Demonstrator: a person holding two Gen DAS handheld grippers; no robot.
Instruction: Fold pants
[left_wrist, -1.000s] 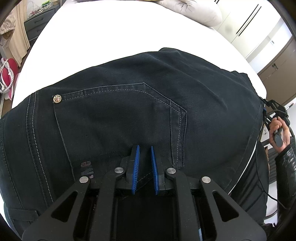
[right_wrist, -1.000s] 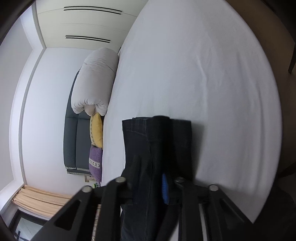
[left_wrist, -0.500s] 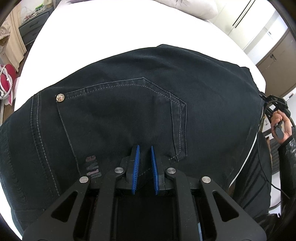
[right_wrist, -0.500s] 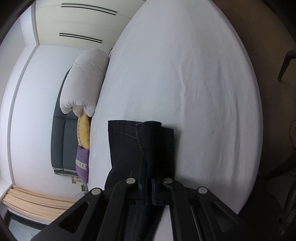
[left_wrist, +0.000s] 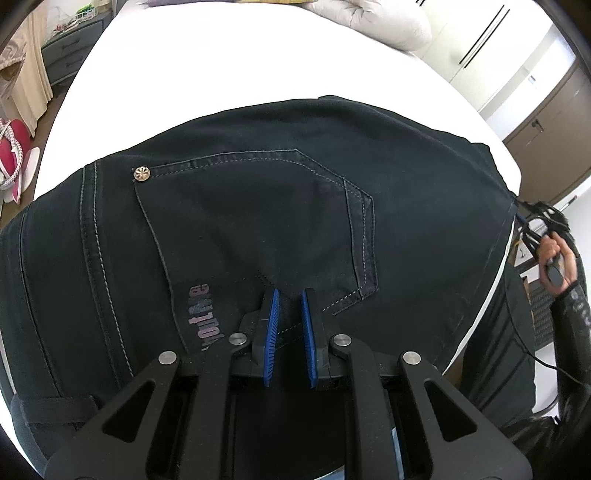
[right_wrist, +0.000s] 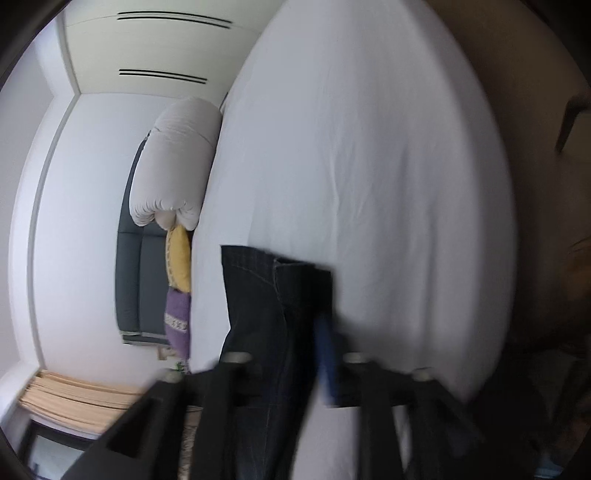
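Note:
Dark denim pants (left_wrist: 258, 221) fill the left wrist view, back pocket and brass rivet up, spread over a white bed (left_wrist: 221, 66). My left gripper (left_wrist: 290, 299) is shut on the pants' fabric near the pocket's lower edge, blue pads pinching a fold. In the right wrist view, which is blurred, the pants' leg hems (right_wrist: 273, 295) hang from my right gripper (right_wrist: 295, 332), whose blue pad (right_wrist: 327, 354) presses the cloth. The right gripper also shows at the pants' far right end in the left wrist view (left_wrist: 543, 225).
A rolled white duvet (right_wrist: 173, 162) and yellow and purple cushions (right_wrist: 179, 258) lie at the head of the bed. A dresser (left_wrist: 66, 55) and a red bag (left_wrist: 11, 155) stand left of the bed. White wardrobes (left_wrist: 498, 48) are beyond.
The left view has drawn slightly closer to the pants, showing printed lettering. The right gripper has shifted, now motion-blurred, with the hems still in it.

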